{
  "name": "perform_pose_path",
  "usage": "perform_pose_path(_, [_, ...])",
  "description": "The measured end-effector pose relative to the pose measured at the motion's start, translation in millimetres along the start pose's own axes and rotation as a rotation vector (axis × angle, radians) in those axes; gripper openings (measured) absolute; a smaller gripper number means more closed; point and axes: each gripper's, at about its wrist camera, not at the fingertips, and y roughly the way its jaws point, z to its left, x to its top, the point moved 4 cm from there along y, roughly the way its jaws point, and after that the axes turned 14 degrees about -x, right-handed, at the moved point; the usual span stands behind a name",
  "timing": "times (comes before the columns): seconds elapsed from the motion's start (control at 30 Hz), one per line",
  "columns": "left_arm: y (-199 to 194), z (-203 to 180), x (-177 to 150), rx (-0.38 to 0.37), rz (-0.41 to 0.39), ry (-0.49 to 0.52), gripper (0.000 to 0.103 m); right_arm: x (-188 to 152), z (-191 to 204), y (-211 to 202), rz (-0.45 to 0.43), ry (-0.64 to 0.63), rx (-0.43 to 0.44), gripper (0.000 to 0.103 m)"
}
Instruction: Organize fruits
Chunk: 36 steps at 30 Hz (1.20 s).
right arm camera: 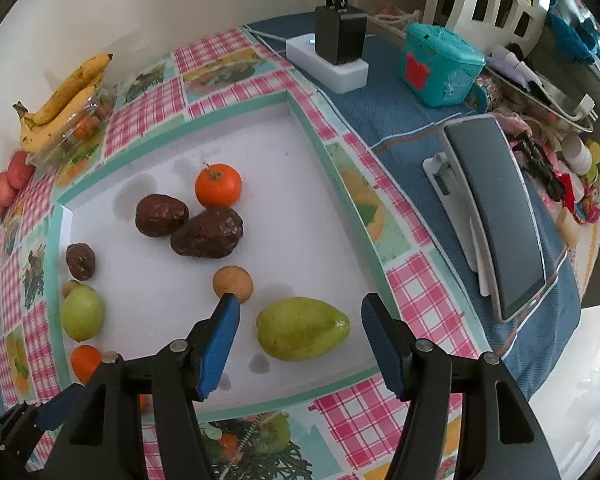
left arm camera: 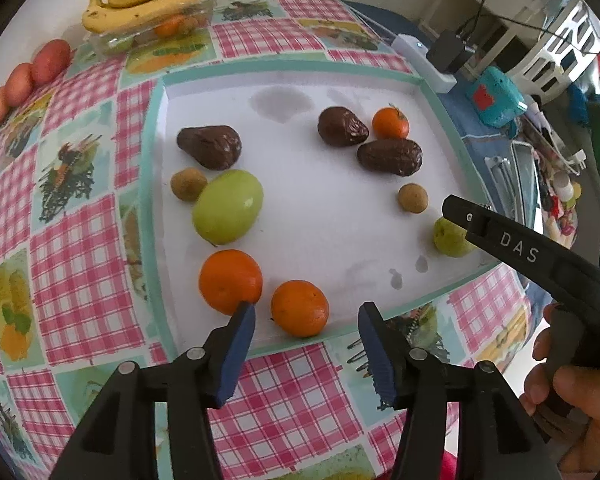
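Note:
A white board (left arm camera: pixel 312 208) with a teal rim carries scattered fruit. My left gripper (left arm camera: pixel 306 322) is open just in front of an orange (left arm camera: pixel 299 308), with a second orange (left arm camera: pixel 230 281) by its left finger. Behind them lie a round green fruit (left arm camera: pixel 228 206), three dark brown fruits (left arm camera: pixel 211 147), a small tangerine (left arm camera: pixel 390 123) and two small tan fruits (left arm camera: pixel 413 198). My right gripper (right arm camera: pixel 300 320) is open around a green pear-shaped fruit (right arm camera: pixel 302 334), not touching it. A tan fruit (right arm camera: pixel 233 283) sits by its left fingertip.
Bananas (left arm camera: pixel 148 0) lie on a clear box at the back left, with reddish fruits (left arm camera: pixel 32 76) beside it. A power strip with a charger (right arm camera: pixel 334 54), a teal box (right arm camera: pixel 438 64) and a phone on a stand (right arm camera: pixel 496 216) sit right of the board. A hand (left arm camera: pixel 564 392) holds the right gripper.

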Motion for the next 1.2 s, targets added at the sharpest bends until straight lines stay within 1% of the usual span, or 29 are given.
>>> perform_pose_path(0.1, [-12.4,5.7,1.4,-0.003,-0.022,-0.014,0.061,0.7,0.4,-5.6,-0.014,-0.003,0.001,0.065])
perform_pose_path(0.17, [-21.2,14.0,1.5,-0.001,-0.037,-0.031,0.063,-0.8,3.4,-7.2,-0.018,-0.006,0.010,0.071])
perform_pose_path(0.23, [-27.7,25.1,2.7,-0.005,-0.053,-0.066,0.069,-2.2,6.9,-7.5,-0.015,-0.012,0.017,0.072])
perform_pose_path(0.3, [-34.2,39.0,3.3,0.000,-0.066,-0.110,0.070,-3.3,11.1,-6.3,-0.011,-0.021,0.016,0.072])
perform_pose_path(0.37, [-37.7,53.0,4.0,0.022,-0.076,-0.148,0.071,-4.3,15.0,-6.9,-0.012,-0.031,0.015,0.073])
perform_pose_path(0.4, [-40.6,60.0,3.3,0.036,-0.081,-0.162,0.077,-4.8,16.2,-7.7,-0.015,-0.035,0.013,0.075])
perform_pose_path(0.43, [-42.6,67.7,2.5,0.055,-0.086,-0.179,0.083,-5.4,17.9,-9.0,-0.020,-0.040,0.012,0.082])
perform_pose_path(0.47, [-44.6,74.2,1.9,0.067,-0.090,-0.193,0.085,-5.8,19.4,-10.4,-0.023,-0.045,0.013,0.085])
perform_pose_path(0.53, [-48.3,87.2,0.7,0.078,-0.101,-0.221,0.097,-5.9,23.1,-13.8,-0.033,-0.053,0.015,0.085])
perform_pose_path(0.6, [-52.7,103.8,-2.7,0.094,-0.112,-0.259,0.102,-6.5,27.3,-17.6,-0.044,-0.063,0.017,0.085])
perform_pose_path(0.7, [-59.5,121.7,-8.4,0.132,-0.132,-0.284,0.103,-9.6,36.2,-25.6,-0.062,-0.082,0.027,0.086])
perform_pose_path(0.73, [-63.9,127.5,-10.2,0.145,-0.145,-0.289,0.103,-11.0,40.2,-28.8,-0.068,-0.091,0.032,0.092])
perform_pose_path(0.77, [-68.2,131.9,-12.1,0.149,-0.156,-0.292,0.103,-12.6,44.4,-31.9,-0.074,-0.099,0.034,0.094])
perform_pose_path(0.87, [-79.9,142.6,-14.9,0.143,-0.200,-0.310,0.103,-18.8,57.4,-40.4,-0.086,-0.123,0.043,0.094])
perform_pose_path(0.93, [-90.3,151.1,-18.3,0.159,-0.232,-0.318,0.103,-22.9,65.3,-45.5,-0.095,-0.140,0.050,0.094])
perform_pose_path(0.97, [-96.3,154.9,-20.3,0.180,-0.245,-0.318,0.103,-25.3,69.7,-48.6,-0.100,-0.152,0.052,0.094])
perform_pose_path(1.03, [-112.5,161.7,-25.7,0.262,-0.277,-0.292,0.103,-29.4,76.2,-54.0,-0.112,-0.170,0.056,0.094])
perform_pose_path(1.1, [-125.6,164.5,-28.0,0.320,-0.304,-0.267,0.103,-32.7,80.1,-58.2,-0.119,-0.180,0.061,0.094])
perform_pose_path(1.2, [-143.6,169.7,-33.2,0.354,-0.333,-0.268,0.103,-37.7,84.7,-65.9,-0.136,-0.195,0.061,0.094])
